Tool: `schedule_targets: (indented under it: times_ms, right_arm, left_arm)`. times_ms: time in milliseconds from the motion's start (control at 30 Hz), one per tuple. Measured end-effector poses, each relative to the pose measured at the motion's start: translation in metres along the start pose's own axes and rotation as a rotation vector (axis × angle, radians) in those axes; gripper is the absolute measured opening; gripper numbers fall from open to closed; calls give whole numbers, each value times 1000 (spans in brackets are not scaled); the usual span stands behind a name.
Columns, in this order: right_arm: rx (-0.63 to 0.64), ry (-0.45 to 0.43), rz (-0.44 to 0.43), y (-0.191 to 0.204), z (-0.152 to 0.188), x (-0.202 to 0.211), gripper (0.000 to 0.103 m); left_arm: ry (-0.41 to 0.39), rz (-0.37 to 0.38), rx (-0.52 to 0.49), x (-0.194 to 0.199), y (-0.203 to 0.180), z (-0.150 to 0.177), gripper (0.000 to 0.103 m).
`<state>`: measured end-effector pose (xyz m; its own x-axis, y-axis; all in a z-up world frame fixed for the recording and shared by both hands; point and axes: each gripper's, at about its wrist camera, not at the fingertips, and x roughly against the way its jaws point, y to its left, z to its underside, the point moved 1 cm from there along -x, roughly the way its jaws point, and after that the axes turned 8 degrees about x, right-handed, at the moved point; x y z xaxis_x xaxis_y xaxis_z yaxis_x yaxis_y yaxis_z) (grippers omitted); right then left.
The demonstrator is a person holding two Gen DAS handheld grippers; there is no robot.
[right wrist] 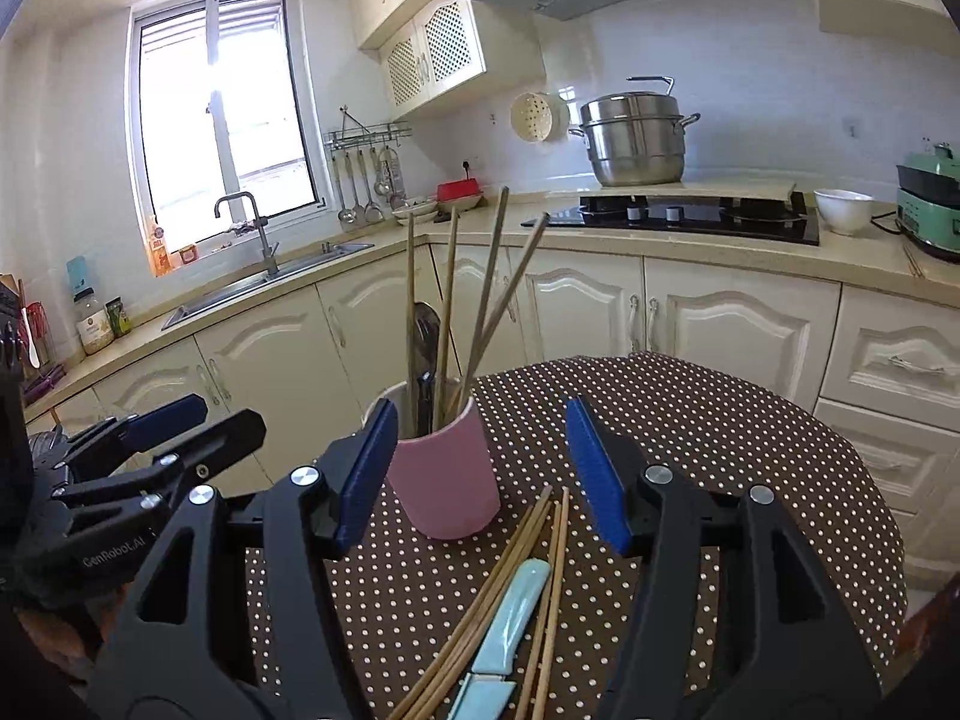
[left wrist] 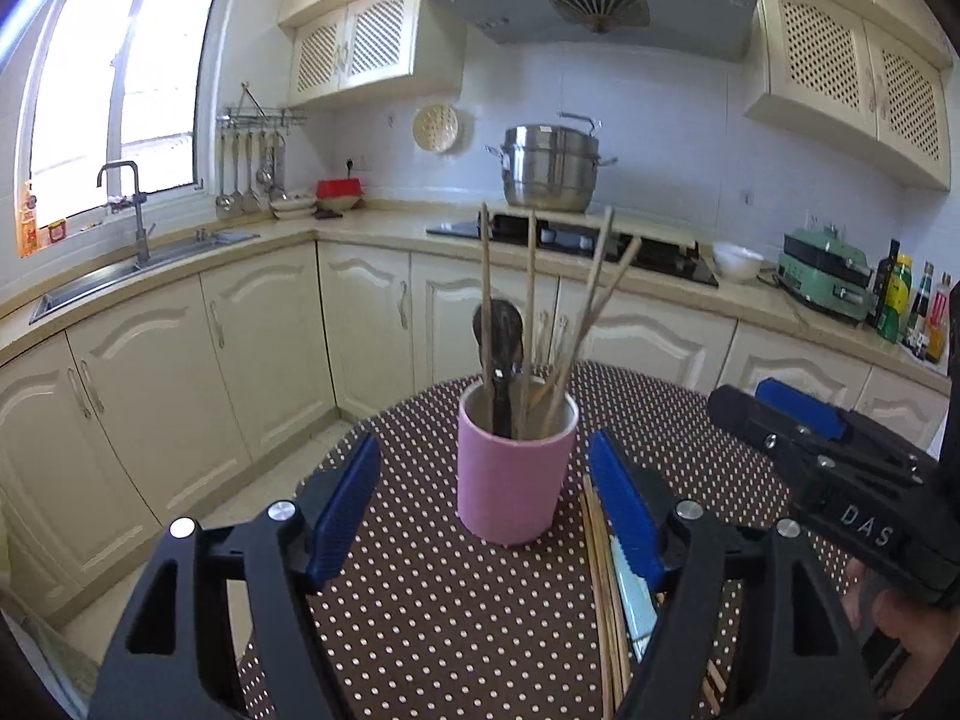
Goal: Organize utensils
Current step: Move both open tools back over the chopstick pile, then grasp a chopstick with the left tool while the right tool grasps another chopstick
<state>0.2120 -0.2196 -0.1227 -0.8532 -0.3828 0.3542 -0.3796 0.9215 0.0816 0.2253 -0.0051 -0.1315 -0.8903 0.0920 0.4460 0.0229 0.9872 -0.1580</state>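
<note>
A pink cup [left wrist: 511, 476] stands on the round dotted table [left wrist: 420, 600]. It holds several wooden chopsticks [left wrist: 530, 312] and a dark spoon [left wrist: 497, 330]. More loose chopsticks [right wrist: 480, 612] and a light blue knife [right wrist: 510, 618] lie on the cloth in front of the cup [right wrist: 444, 480]. My left gripper [left wrist: 486, 504] is open and empty, its fingers on either side of the cup. My right gripper [right wrist: 480, 474] is open and empty above the loose chopsticks, to the right of the cup. It also shows in the left wrist view [left wrist: 774, 414].
Cream kitchen cabinets and a counter run behind the table, with a sink [left wrist: 126, 270], a hob [left wrist: 576, 240], a steel steamer pot [left wrist: 549, 168], a white bowl [right wrist: 843, 210] and a green appliance [left wrist: 825, 276]. The table edge drops off at left.
</note>
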Motion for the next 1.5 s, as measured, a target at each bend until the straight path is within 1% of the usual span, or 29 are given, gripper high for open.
schedule_targets:
  times_ms: [33,100,200,267,400,567,633,667,833,900,933,1067,1133,1167,1200,1233,1267,1300,1333,1367,1433,1500]
  right_arm:
    - [-2,21,5,-3,4,0,64]
    - [-4,85,13,-9,15,-4,64]
    - [-15,125,34,-18,34,-5,64]
    - [-48,145,37,-26,46,-4,64]
    - [-97,178,48,-39,69,-4,64]
    - [-135,200,48,-50,87,-3,65]
    - [-151,207,42,-53,92,-3,65]
    - [-163,208,38,-55,94,-2,65]
    - [-176,205,29,-58,94,0,66]
    - [-179,209,24,-58,94,-2,66]
    - [-181,211,21,-58,94,-2,66]
    - [-188,224,17,-60,94,-7,66]
    - [-190,233,17,-60,94,-9,66]
    - [-189,243,18,-60,93,-12,66]
    - [-185,262,22,-60,94,-15,66]
    - [-183,284,23,-60,95,-18,66]
    - [-181,305,20,-60,96,-22,66]
    - [-175,331,20,-60,97,-26,66]
    - [-161,366,23,-59,99,-32,66]
    - [-154,384,22,-57,100,-36,66]
    - [-128,409,23,-52,101,-40,66]
    - [-85,434,40,-48,100,-46,66]
  left_arm:
    - [25,-3,-11,-5,-3,5,71]
    - [57,-5,-32,-14,-6,14,71]
    - [152,14,-77,-32,-12,30,71]
    - [233,19,-118,-48,-18,45,71]
    - [304,-9,-163,-68,-22,69,71]
    - [396,-16,-216,-89,-30,94,71]
    - [416,-24,-234,-96,-34,101,71]
    - [399,-28,-234,-95,-33,101,71]
    - [406,-34,-237,-101,-33,101,71]
    - [425,-57,-252,-107,-38,103,71]
    - [415,-59,-250,-108,-39,102,71]
    - [432,-78,-249,-120,-47,97,71]
    - [427,-76,-262,-126,-52,94,71]
    - [430,-74,-265,-128,-54,93,68]
    - [437,-53,-257,-129,-55,92,54]
    - [456,-13,-235,-129,-55,92,47]
    - [469,15,-216,-129,-55,92,33]
    - [476,33,-207,-127,-55,92,23]
    - [476,35,-215,-125,-56,93,17]
    - [477,39,-225,-122,-57,94,7]
    - [476,40,-222,-117,-55,97,5]
    - [482,49,-186,-110,-50,99,5]
